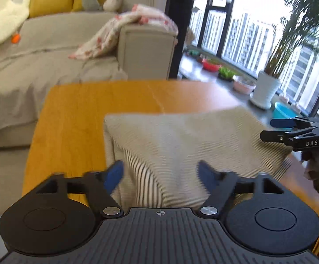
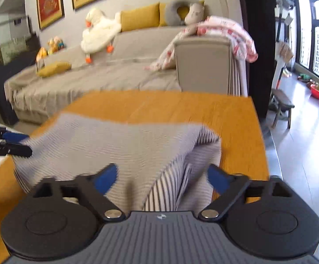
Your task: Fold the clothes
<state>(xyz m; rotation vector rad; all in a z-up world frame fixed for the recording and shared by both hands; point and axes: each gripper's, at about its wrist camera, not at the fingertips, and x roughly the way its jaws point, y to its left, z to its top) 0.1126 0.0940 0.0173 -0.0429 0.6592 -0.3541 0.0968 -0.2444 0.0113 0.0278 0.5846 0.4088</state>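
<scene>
**Both claws released over the striped cloth on the bench**

A striped cloth [image 1: 181, 136], grey-beige with fine dark lines, lies folded on the orange wooden bench [image 1: 75, 114]. It sits toward the near edge of the bench, with bare wood beyond it and to either side. In the left wrist view its far edge runs roughly straight across, and a wedge of bolder stripes shows at the near side where a lower layer peeks out. In the right wrist view the same wedge appears near the right corner, where the layers drape over the bench edge.

The left claw [image 1: 161, 173] is released: its blue-padded fingers [image 1: 115, 173] stand wide apart above the near part of the cloth and press on nothing. The right claw [image 2: 161, 176] is likewise spread wide, with the cloth below the gap and no fabric pinched. Each claw shows in the other's view at the side of the cloth, just beside its edge; the picture is too blurred to tell whether they touch it.

Behind the bench is a grey sofa [image 2: 115, 74] carrying a white toy goose [image 2: 97, 33], yellow cushions [image 2: 139, 16] and a pink patterned blanket [image 2: 232, 35] draped over its arm. A potted palm [image 1: 267, 85] stands by the windows.
</scene>
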